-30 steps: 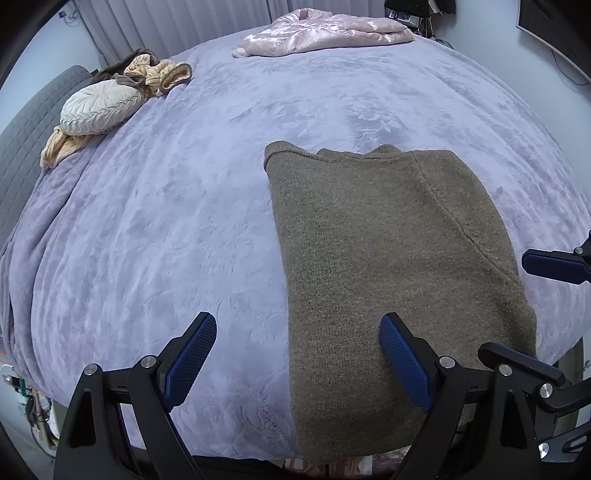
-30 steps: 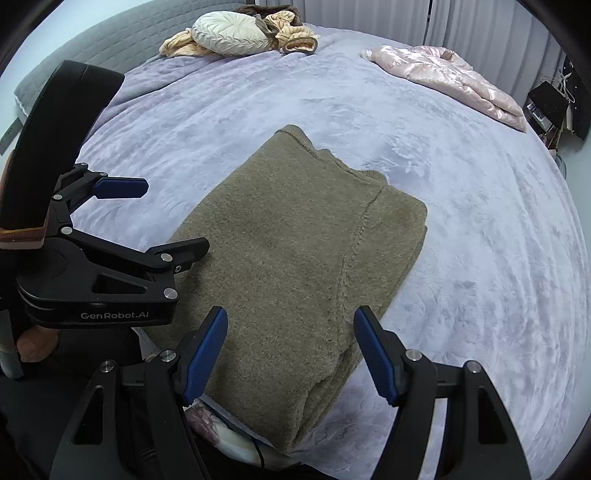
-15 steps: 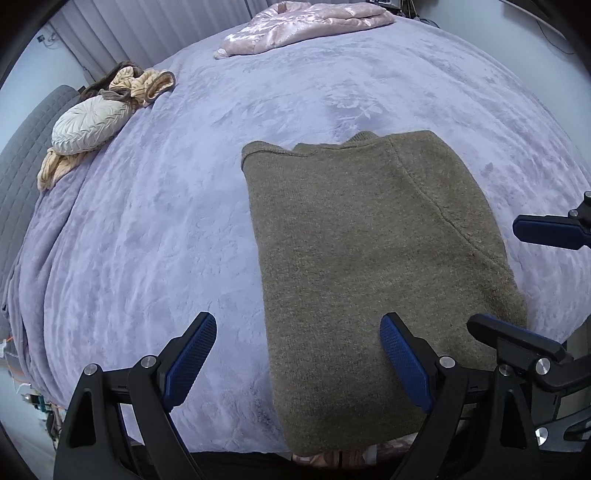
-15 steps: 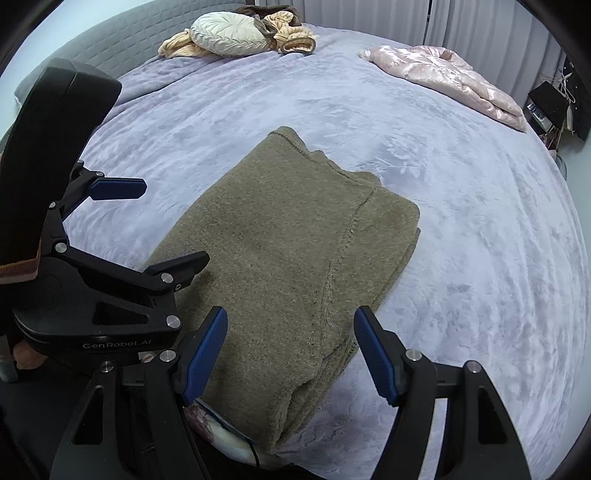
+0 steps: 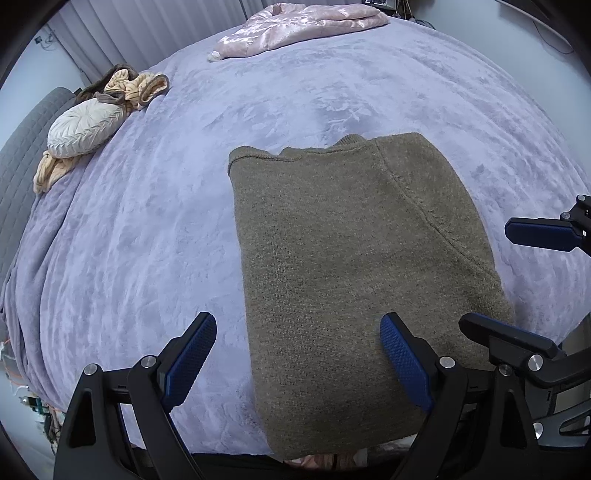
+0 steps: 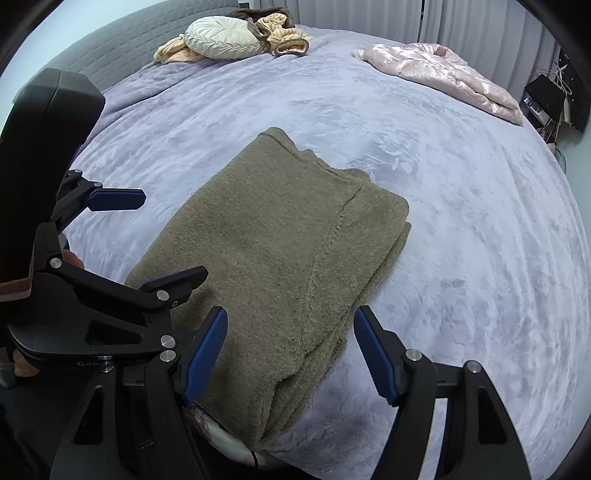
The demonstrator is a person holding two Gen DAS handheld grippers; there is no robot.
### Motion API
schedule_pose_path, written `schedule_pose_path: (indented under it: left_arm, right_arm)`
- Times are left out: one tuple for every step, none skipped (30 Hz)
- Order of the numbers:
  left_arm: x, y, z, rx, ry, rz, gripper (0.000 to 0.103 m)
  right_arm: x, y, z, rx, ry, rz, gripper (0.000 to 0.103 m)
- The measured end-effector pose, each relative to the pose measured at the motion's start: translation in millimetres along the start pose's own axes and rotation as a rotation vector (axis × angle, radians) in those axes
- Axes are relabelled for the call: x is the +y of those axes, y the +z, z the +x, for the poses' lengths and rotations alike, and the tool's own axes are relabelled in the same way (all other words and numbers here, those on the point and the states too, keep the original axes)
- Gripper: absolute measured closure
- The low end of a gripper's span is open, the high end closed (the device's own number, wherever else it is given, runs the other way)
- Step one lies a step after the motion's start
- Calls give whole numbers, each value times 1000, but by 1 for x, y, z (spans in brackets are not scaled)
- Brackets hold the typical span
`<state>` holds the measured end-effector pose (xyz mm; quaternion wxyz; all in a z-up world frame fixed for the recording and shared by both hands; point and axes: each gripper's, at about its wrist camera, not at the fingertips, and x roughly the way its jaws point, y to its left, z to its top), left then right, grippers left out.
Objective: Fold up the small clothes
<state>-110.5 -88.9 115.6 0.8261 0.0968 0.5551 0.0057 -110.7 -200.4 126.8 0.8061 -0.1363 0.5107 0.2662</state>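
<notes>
An olive-brown knit sweater (image 5: 354,266) lies folded into a long rectangle on the lavender bedspread (image 5: 155,229), its near end at the bed's front edge. My left gripper (image 5: 297,354) hovers open above that near end, straddling the sweater's left edge, nothing between its blue pads. In the right wrist view the same sweater (image 6: 280,251) runs away from me, with layered folds along its right side. My right gripper (image 6: 291,350) is open over the near right corner, holding nothing. The left gripper (image 6: 122,236) shows at the left there, and one right fingertip (image 5: 539,232) pokes in at the left view's right edge.
A pink satin garment (image 5: 295,29) lies at the far side of the bed. A round cream cushion (image 5: 85,129) rests on tan and brown clothes (image 5: 136,85) by the grey headboard (image 6: 122,48). Dark equipment (image 6: 546,96) stands beyond the bed's far right corner.
The left wrist view has shifted and rolled slightly, so the sweater sits lower and more left in it. The right gripper has kept still, and both stay open.
</notes>
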Motion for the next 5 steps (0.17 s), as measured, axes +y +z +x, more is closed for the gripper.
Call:
schedule_pose_path:
  left_arm:
    - [-1,0,0,0,0,0,12]
    - [-1,-1,0,0,1,0,12]
    - [-2,-1,1,0,3,2,12]
    - [-2,-1,1,2,4,3,12]
    - [-3,-1,1,5,5,5,12]
  right_arm:
    - [-1,0,0,0,2,2,29]
    - [-1,-1,1,1,3,5,29]
    - [-2,-1,1,0,3,6,29]
    - [-3,-2,1,-1,5,7,29]
    - [-3,-2,1,-3,7,9,29]
